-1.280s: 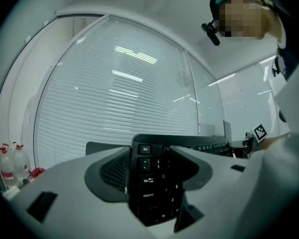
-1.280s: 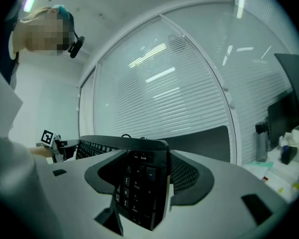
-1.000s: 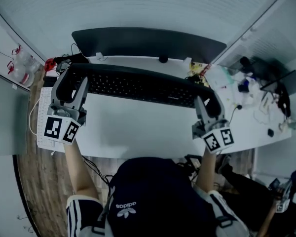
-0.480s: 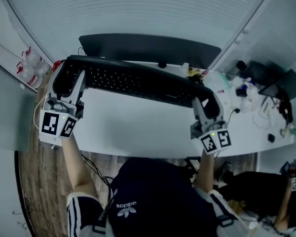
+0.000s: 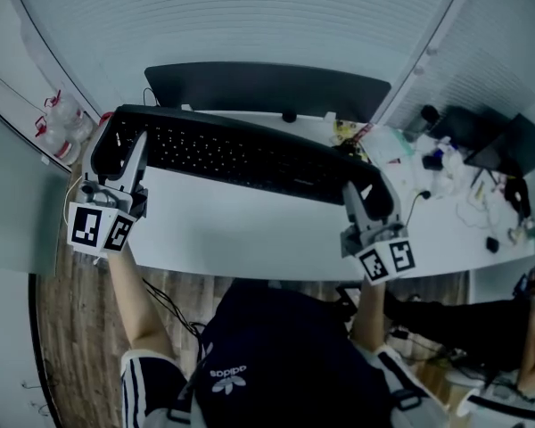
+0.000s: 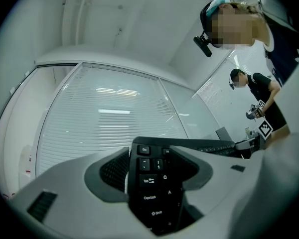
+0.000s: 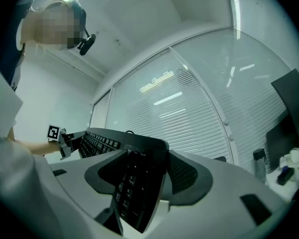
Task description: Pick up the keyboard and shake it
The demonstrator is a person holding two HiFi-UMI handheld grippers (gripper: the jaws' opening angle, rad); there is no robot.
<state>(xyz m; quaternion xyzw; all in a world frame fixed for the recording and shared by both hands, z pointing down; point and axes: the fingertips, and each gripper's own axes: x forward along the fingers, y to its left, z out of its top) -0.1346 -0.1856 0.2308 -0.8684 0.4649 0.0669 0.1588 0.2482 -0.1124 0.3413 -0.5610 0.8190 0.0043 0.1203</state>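
Observation:
The black keyboard (image 5: 241, 154) hangs in the air above the white desk (image 5: 250, 230), in front of the dark monitor (image 5: 267, 92). My left gripper (image 5: 125, 141) is shut on the keyboard's left end; in the left gripper view the Esc, Tab and Caps Lock keys of the keyboard (image 6: 154, 183) sit between the jaws. My right gripper (image 5: 370, 194) is shut on the keyboard's right end, where the numeric-pad end of the keyboard (image 7: 134, 183) is pinched between the jaws. The keyboard slopes slightly, its left end higher in the head view.
Small clutter (image 5: 428, 163) lies on the desk's right part, with cables and a dark laptop (image 5: 517, 154). Clear bottles (image 5: 58, 119) stand on the floor at the left. Another person (image 6: 261, 96) with a gripper stands to the right. A blinds-covered glass wall (image 5: 250, 16) is behind.
Both grippers have raised the keyboard higher and further from the desk, toward the monitor. The left end has risen more. Both grips are unchanged.

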